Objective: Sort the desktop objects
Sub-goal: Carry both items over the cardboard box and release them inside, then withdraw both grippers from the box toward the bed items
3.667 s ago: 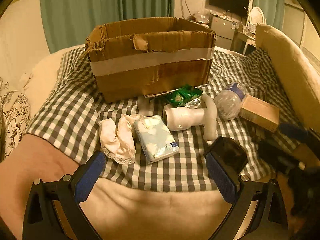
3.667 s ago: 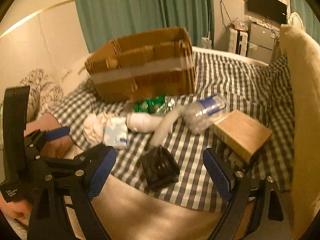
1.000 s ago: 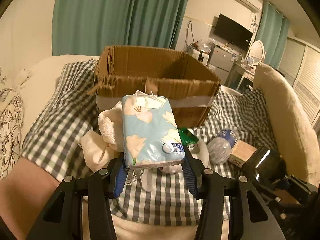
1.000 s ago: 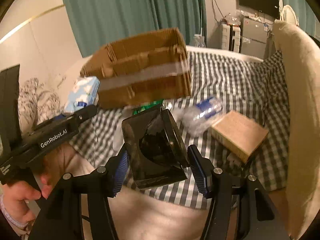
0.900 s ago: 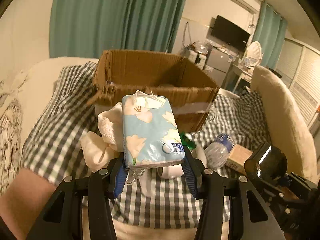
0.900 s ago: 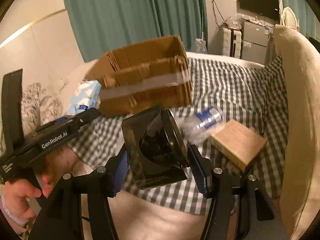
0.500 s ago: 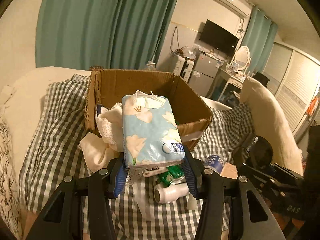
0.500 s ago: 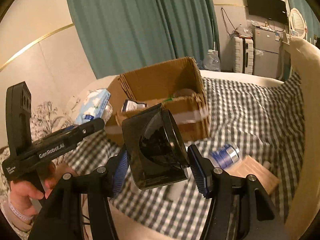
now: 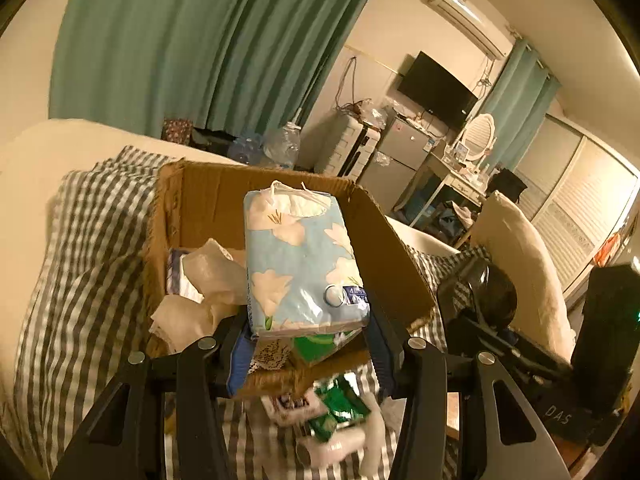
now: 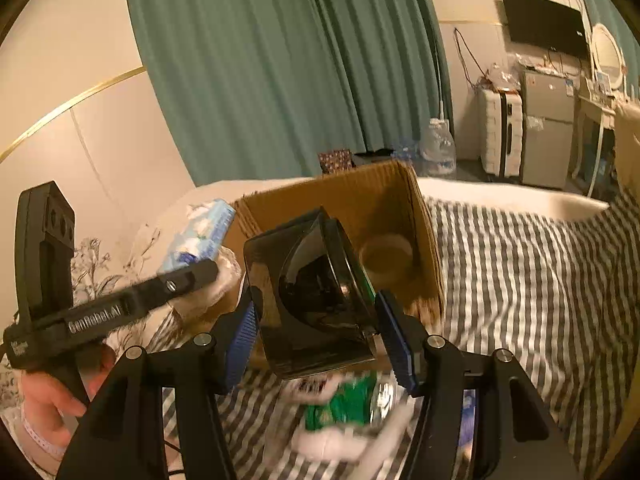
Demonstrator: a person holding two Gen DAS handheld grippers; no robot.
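My left gripper is shut on a light-blue flowered tissue pack, with a white lacy cloth pinched beside it, both held above the open cardboard box. My right gripper is shut on a black glossy box-shaped object, held in front of the same box. The left gripper and tissue pack show at the left of the right wrist view. Items lie inside the box; a round pale one shows.
Below the grippers on the checked bedspread lie a green packet, a white roll-like object and a plastic bottle's edge. A beige pillow is at the right. Curtains, a fridge and a dresser stand behind.
Both grippers have risen and moved forward with their loads, from low over the bedspread to above the box. The box's inside now shows.
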